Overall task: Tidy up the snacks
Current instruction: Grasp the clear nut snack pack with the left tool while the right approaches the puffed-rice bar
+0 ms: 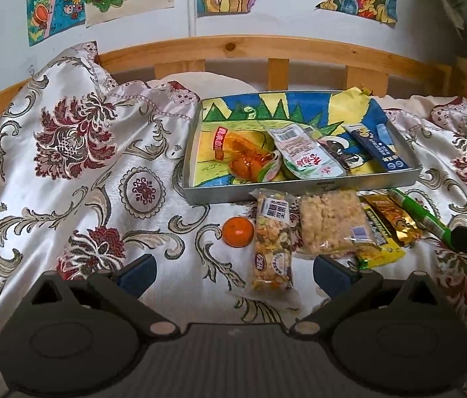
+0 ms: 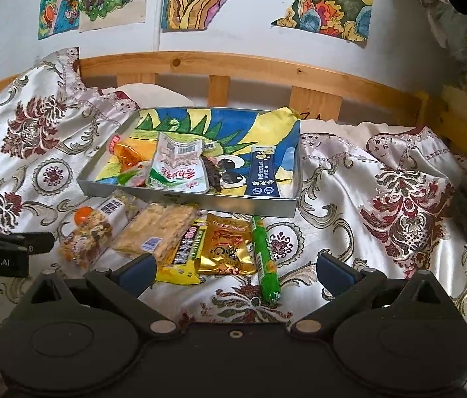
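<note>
My left hand-held gripper [image 1: 235, 273] and right hand-held gripper [image 2: 235, 270] hover spread and empty above the bed [image 2: 349, 199]. Loose snacks, including a granola bar [image 1: 272, 243], tangerine [image 1: 237, 231] and green sausage stick [image 2: 265, 258], lie in a row just before the metal tray [image 2: 180, 200], which holds four packets.

Maroon-and-beige floral bedspread [image 1: 77, 152], green sausage stick [image 2: 265, 258], orange mandarin [image 1: 237, 231]

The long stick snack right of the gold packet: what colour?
Green stick snack, with orange print near one end; clearest in the right wrist view.
</note>
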